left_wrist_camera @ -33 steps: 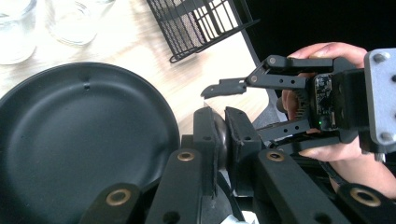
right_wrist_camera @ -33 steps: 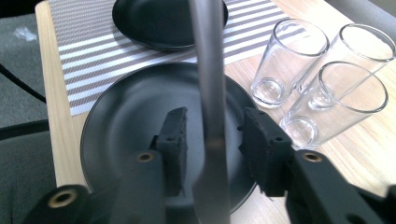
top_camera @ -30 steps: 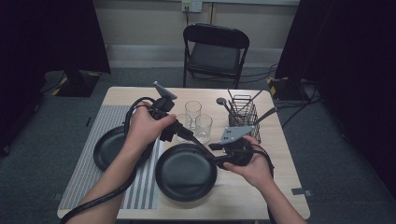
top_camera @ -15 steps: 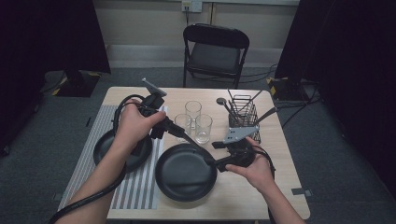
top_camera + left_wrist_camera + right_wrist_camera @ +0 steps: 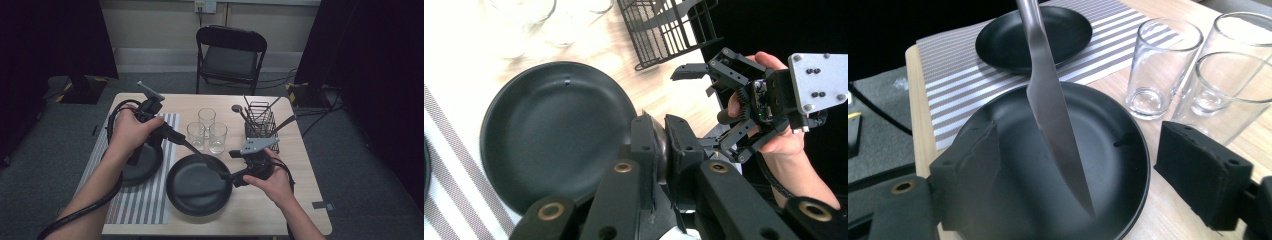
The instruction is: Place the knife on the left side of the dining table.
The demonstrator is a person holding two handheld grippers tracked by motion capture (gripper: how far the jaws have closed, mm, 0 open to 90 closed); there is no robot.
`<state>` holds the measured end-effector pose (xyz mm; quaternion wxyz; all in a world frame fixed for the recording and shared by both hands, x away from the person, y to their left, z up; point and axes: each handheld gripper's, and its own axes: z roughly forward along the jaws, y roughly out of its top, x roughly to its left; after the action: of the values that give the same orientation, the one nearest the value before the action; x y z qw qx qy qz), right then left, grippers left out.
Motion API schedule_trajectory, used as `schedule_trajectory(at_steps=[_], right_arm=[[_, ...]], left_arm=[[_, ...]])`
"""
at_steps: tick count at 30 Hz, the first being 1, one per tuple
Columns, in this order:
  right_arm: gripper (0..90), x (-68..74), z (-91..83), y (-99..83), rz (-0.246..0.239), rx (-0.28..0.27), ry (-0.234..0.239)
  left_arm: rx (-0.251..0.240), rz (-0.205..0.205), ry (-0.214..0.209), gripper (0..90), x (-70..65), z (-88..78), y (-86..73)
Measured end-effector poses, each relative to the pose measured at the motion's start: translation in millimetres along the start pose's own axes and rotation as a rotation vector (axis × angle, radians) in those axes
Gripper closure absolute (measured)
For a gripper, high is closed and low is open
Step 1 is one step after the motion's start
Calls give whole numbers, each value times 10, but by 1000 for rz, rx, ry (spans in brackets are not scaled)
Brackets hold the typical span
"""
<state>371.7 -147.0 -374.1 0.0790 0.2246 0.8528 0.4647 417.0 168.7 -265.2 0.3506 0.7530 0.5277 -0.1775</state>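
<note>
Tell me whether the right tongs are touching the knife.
Apart. In the right gripper view the right tongs stand wide open, with clear gaps between the knife blade and each pad. The left tongs hold the knife's handle.

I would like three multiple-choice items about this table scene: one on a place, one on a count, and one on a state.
1. Where is the blade of the silver metal knife?
A. Inside the black wire basket
B. Above the large round black plate
C. Inside a glass

2. How many clear drinking glasses stand on the table?
A. Two
B. Three
C. Five

3. How is the right gripper?
A. Open
B. Shut on a glass
C. Shut on the plate's rim

Answers:
1 B: the knife, held at its handle by the shut left gripper, hangs over the plate.
2 B: three glasses stand together in the high view.
3 A: the right gripper has just been opening, and both pads stand clear of the blade between them.
</note>
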Motion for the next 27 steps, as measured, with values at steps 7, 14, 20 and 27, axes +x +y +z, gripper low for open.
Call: schedule_trajectory(at_steps=[7, 14, 20, 27], right_arm=[[165, -10, 23, -22, 15, -5, 4], [165, 7, 59, -48, 3, 14, 4], [165, 21, 127, -78, 7, 21, 16], [173, 55, 192, -79, -8, 25, 27]], left_arm=[[-6, 0, 12, 838, 34, -122, -17], [-15, -20, 40, 838, 39, -225, -31], [-18, -29, 53, 838, 72, -301, -55], [-24, -41, 63, 838, 128, -373, -92]])
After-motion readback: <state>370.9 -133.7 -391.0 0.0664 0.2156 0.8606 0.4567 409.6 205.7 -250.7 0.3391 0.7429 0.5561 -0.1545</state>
